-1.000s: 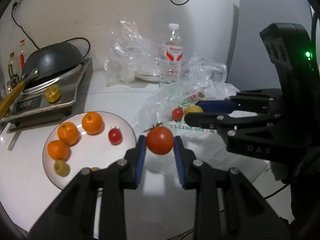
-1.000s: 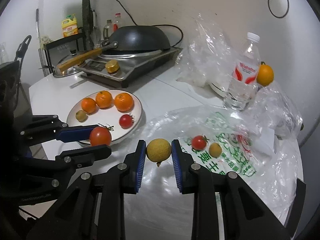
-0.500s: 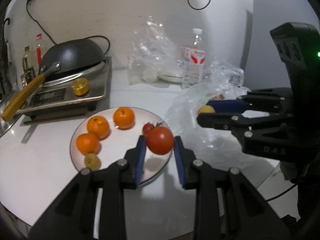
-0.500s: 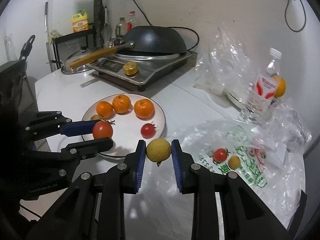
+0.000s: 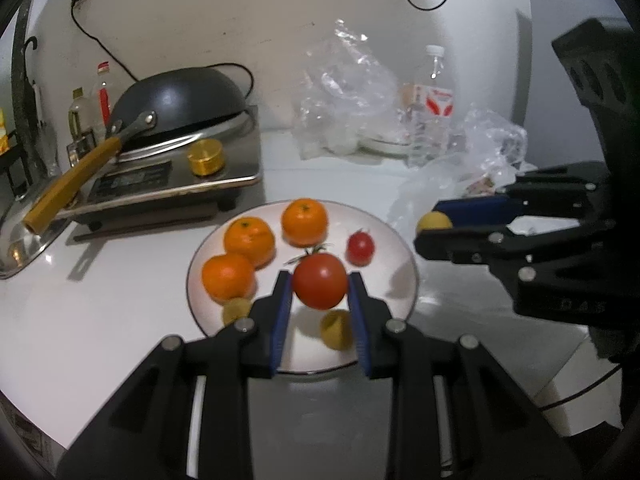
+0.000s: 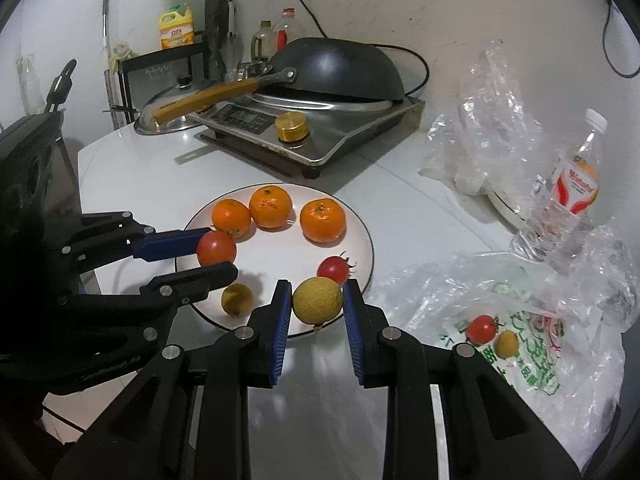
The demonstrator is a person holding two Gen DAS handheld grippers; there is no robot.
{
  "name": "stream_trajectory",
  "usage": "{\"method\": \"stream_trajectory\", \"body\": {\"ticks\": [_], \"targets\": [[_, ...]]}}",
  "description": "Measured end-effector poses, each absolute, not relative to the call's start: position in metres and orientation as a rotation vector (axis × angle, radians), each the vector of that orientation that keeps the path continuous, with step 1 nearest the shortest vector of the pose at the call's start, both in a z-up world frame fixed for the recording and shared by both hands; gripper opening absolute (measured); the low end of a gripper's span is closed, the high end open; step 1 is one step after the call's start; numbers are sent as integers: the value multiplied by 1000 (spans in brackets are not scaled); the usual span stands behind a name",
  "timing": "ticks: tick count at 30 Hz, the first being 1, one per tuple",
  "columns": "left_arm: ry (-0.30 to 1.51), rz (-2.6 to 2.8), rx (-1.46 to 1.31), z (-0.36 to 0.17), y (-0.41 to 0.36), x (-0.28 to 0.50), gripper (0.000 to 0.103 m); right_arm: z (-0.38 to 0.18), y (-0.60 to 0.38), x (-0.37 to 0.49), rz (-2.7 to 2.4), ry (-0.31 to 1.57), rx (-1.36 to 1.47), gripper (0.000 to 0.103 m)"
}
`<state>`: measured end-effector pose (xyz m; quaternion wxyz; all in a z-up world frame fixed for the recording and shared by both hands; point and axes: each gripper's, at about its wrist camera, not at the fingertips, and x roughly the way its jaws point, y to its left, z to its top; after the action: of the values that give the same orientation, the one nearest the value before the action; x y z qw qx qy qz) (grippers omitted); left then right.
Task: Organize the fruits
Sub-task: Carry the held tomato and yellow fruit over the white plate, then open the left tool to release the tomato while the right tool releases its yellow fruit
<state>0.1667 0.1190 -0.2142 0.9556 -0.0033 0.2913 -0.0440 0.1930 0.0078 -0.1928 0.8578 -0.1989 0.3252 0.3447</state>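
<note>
While the left gripper (image 5: 319, 285) clamps a tomato (image 5: 319, 280) above the white plate (image 5: 394, 280), right gripper (image 6: 317, 301) pinching a yellow fruit (image 6: 317, 300) over the plate's near rim, three oranges (image 6: 270, 206) on the plate.

We hold 2 grippers side by side, both tilted downward. Our left gripper (image 5: 320, 294) has its blue pads (image 5: 282, 312) pressed on a tomato (image 5: 319, 280). Our right gripper (image 6: 317, 302) is likewise clamped on a yellow fruit (image 6: 317, 300).
</note>
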Motion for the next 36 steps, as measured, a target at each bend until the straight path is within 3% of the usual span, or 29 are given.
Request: {"method": "stream_trajectory", "body": {"ticks": [36], "targets": [[620, -45, -69, -229, 142, 177, 30, -232, 50, 217, 782, 765, -444, 28]]}}
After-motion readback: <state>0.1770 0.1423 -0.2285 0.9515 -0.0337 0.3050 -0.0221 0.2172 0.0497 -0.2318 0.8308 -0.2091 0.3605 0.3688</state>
